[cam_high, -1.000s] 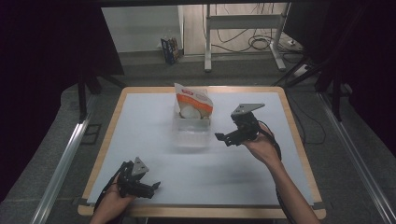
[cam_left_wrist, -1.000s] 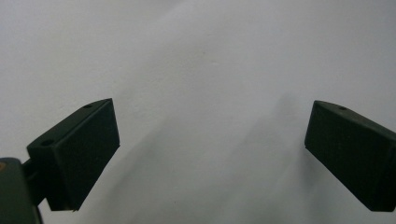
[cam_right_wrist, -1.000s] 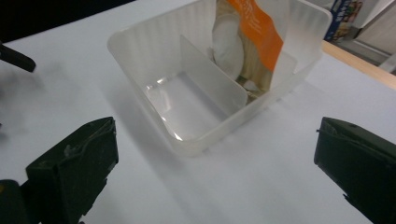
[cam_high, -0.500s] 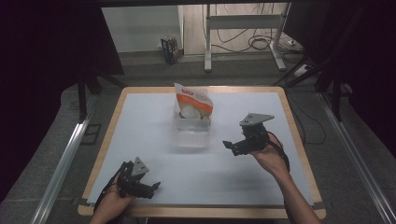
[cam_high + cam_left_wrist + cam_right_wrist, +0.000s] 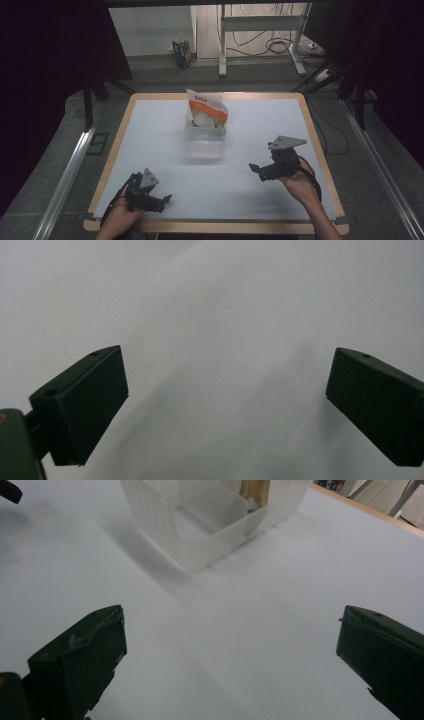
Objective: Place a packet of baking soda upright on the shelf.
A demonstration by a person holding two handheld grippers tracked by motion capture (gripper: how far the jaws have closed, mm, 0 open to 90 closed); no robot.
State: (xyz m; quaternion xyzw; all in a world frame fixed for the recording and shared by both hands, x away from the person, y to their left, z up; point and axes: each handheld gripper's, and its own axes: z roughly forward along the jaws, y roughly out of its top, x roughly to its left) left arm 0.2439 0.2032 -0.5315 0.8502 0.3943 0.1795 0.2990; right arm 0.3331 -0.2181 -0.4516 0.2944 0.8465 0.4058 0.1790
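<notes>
Translucent plastic container (image 5: pixel 204 141) is faced by the nearer right tool (image 5: pixel 263 170), wide open; left tool (image 5: pixel 159 200), beyond, likewise wide.

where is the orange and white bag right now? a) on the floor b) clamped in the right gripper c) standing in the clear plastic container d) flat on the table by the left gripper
c: the orange and white bag stands upright in the far end of the clear plastic container, and both grippers have open, empty jaws.

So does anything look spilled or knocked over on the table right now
Nothing stands out. The bag stands upright at the far end of the clear bin, nothing spilled on the table, and both grippers are open and empty.
</notes>
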